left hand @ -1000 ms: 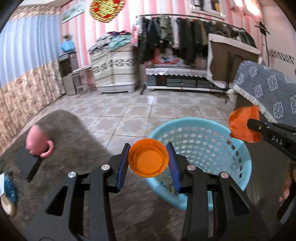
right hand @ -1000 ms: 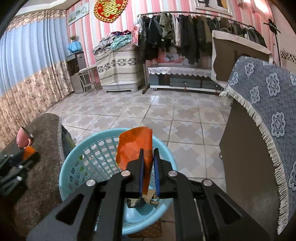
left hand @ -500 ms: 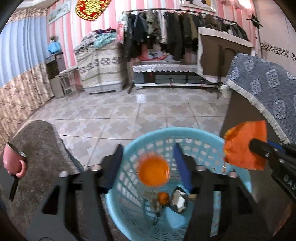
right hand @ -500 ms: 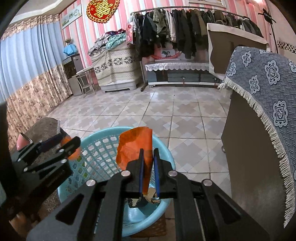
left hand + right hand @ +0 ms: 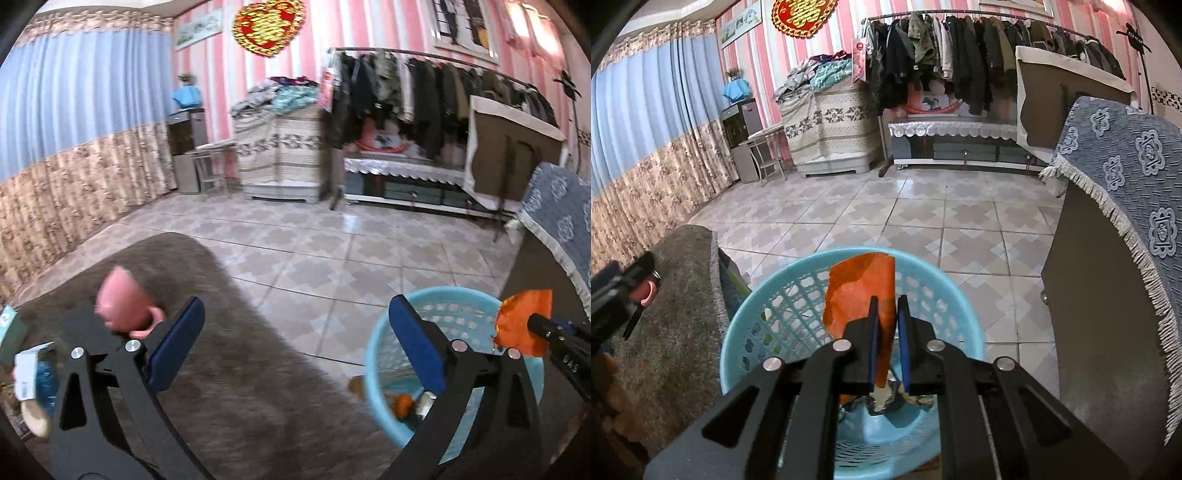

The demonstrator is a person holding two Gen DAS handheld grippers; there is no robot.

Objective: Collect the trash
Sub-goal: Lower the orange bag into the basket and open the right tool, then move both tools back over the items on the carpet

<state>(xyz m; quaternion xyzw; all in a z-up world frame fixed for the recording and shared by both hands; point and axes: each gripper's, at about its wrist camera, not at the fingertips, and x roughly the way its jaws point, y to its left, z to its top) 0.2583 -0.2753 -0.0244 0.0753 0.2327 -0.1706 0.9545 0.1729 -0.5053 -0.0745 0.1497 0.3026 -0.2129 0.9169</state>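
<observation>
The right gripper [image 5: 885, 317] is pinching an orange wrapper [image 5: 862, 291], with the two fingers pressed on its lower part. The wrapper stands up from the fingers, its long axis nearly vertical, and it hangs directly above the opening of the light blue basket [image 5: 738, 321]. This is the relation the next move depends on: the basket lies straight below the wrapper, so letting go should be enough to drop it inside, and no side motion seems needed. At the bottom of the basket some trash is already lying, among it a small orange thing [image 5: 402, 402].

The left gripper [image 5: 295, 347] is spread wide and holds nothing. It points over the brown fuzzy mat [image 5: 229, 369], to the left of the basket. The right gripper is clearly the nearer one to the basket.

On the mat, near the left fingers, a pink cup [image 5: 123, 308] lies tilted. On the right side a cabinet with a blue patterned cloth [image 5: 1126, 162] stands close to the basket rim, so room is narrower there; toward the tiled floor [image 5: 923, 218] the space is open.
</observation>
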